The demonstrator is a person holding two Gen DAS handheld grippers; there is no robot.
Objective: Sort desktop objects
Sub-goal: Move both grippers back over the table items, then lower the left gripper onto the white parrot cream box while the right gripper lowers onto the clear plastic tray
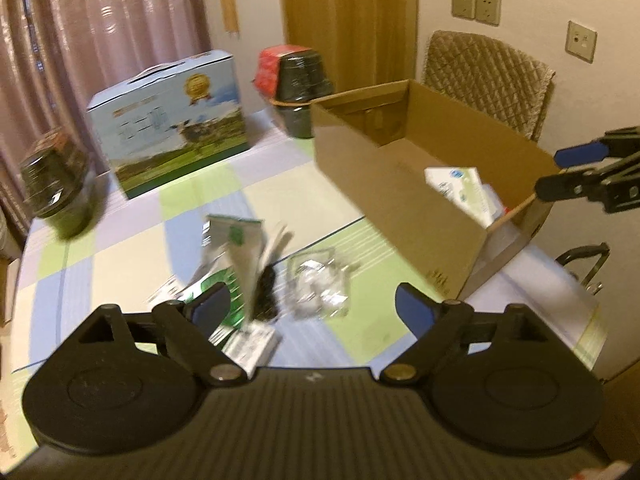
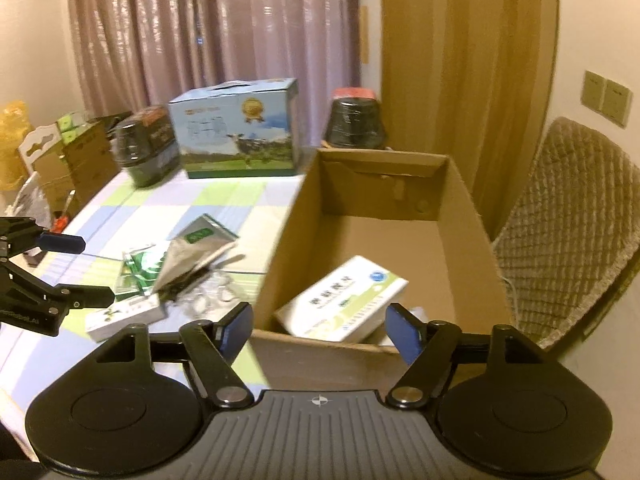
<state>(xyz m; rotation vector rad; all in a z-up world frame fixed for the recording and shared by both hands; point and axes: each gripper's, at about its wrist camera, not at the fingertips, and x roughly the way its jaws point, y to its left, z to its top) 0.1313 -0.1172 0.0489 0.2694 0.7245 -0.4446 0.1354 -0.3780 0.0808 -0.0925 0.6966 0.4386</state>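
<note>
Inside cardboard box [image 2: 360, 216], white carton [image 2: 344, 300] diagonal.

Left wrist view angled down over table [image 1: 120, 240] clutter, box [image 1: 400, 200] at right, right wrist view angled down into box [image 2: 360, 240], close, both share box, clutter, curtain [image 1: 100, 20]

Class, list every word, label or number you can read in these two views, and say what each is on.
None can be read.
White box in the carton: dark characters, blurred.
Blue case: gold seal and print, too small.
Packets on the table: green labels, blurred.
</note>
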